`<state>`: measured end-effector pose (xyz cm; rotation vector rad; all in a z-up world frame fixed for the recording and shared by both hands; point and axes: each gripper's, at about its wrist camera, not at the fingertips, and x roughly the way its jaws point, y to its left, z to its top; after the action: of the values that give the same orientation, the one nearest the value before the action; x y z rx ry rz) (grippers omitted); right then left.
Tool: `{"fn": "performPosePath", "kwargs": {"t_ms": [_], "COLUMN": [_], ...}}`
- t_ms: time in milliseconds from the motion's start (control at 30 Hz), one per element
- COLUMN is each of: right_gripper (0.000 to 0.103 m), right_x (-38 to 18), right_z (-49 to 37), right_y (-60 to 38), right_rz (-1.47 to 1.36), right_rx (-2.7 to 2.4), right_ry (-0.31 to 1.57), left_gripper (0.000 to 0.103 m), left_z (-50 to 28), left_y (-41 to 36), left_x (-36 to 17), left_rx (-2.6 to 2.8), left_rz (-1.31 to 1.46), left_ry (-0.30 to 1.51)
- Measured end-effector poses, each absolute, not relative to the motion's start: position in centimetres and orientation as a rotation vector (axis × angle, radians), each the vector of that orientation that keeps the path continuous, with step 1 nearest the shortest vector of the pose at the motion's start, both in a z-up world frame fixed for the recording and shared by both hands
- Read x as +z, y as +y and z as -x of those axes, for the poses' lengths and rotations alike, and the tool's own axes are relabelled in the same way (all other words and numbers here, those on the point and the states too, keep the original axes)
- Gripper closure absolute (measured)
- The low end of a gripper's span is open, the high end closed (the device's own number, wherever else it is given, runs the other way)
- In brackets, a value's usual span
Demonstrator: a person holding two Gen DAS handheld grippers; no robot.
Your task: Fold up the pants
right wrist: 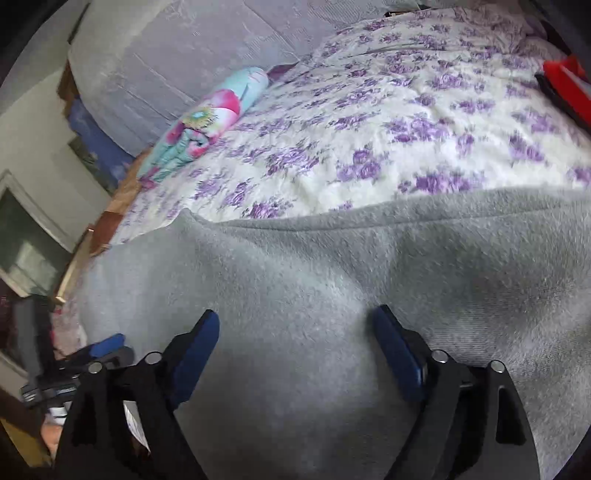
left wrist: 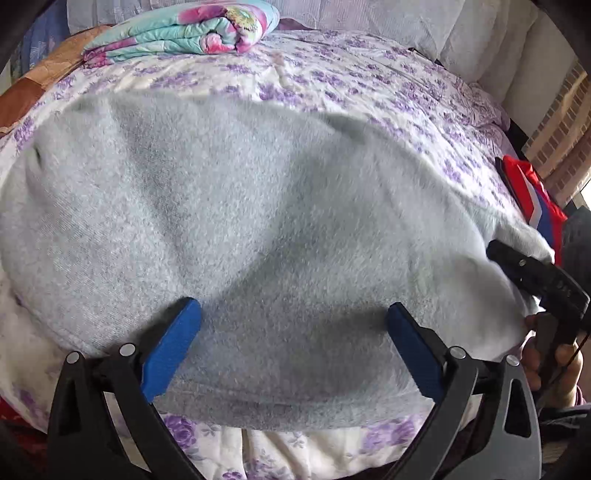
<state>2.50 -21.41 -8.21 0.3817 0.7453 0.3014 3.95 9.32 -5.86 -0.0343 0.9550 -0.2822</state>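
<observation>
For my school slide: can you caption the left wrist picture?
Open left hand-held gripper over grey pants on a flowery bedspread.

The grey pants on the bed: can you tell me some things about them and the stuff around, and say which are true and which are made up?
1. The grey pants lie on a bedspread with purple flowers. True.
2. The left gripper is clamped shut on the pants. False: its blue fingers stand apart over the fabric.
3. A folded blanket with pink flowers sits at the far side of the bed. True.
4. The right gripper holds a red cloth. False: it is open above the grey pants, holding nothing.
</observation>
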Motion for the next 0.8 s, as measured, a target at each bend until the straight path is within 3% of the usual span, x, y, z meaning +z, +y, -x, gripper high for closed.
{"fn": "performPosePath", "kwargs": {"t_ms": [67, 133, 267, 400, 533, 733, 767, 800], "right_gripper": [0.035, 0.034, 0.018, 0.017, 0.017, 0.019, 0.035, 0.075], "right_x": [-7.9, -6.3, -2.9, -4.8, -9.0, -8.7, -8.5, -8.5], "right_z": [-1.1, 1.0, 7.9, 13.1, 11.9, 7.1, 6.6, 5.9], "right_y": [-22.7, -24.4, -30.7, -37.7, -39.5, -38.1, -38.0, -37.8], "right_rz": [-0.362, -0.389, -0.429, -0.666, -0.854, -0.779, -0.769, -0.764], "right_rx": [0.312, 0.307, 0.121, -0.043, 0.004, 0.035, 0.034, 0.055], "right_ry": [0.722, 0.674, 0.477, 0.452, 0.516, 0.499, 0.5, 0.511], "left_gripper": [0.005, 0.005, 0.005, 0.005, 0.005, 0.005, 0.005, 0.005], "left_z": [-2.0, -1.5, -1.1, -0.3, -0.4, 0.1, 0.2, 0.4], "left_y": [7.8, 7.9, 8.9, 8.7, 8.6, 11.1, 11.7, 12.3], "left_x": [-6.8, -6.7, -4.4, -2.2, -2.3, -2.9, -2.9, -2.9], "left_rx": [-0.226, -0.217, -0.228, -0.277, -0.286, -0.26, -0.254, -0.246], "left_rz": [-0.113, -0.113, -0.009, 0.063, 0.107, 0.204, 0.218, 0.235], "left_ry": [0.915, 0.909, 0.897, 0.854, 0.878, 0.886, 0.883, 0.88]}}
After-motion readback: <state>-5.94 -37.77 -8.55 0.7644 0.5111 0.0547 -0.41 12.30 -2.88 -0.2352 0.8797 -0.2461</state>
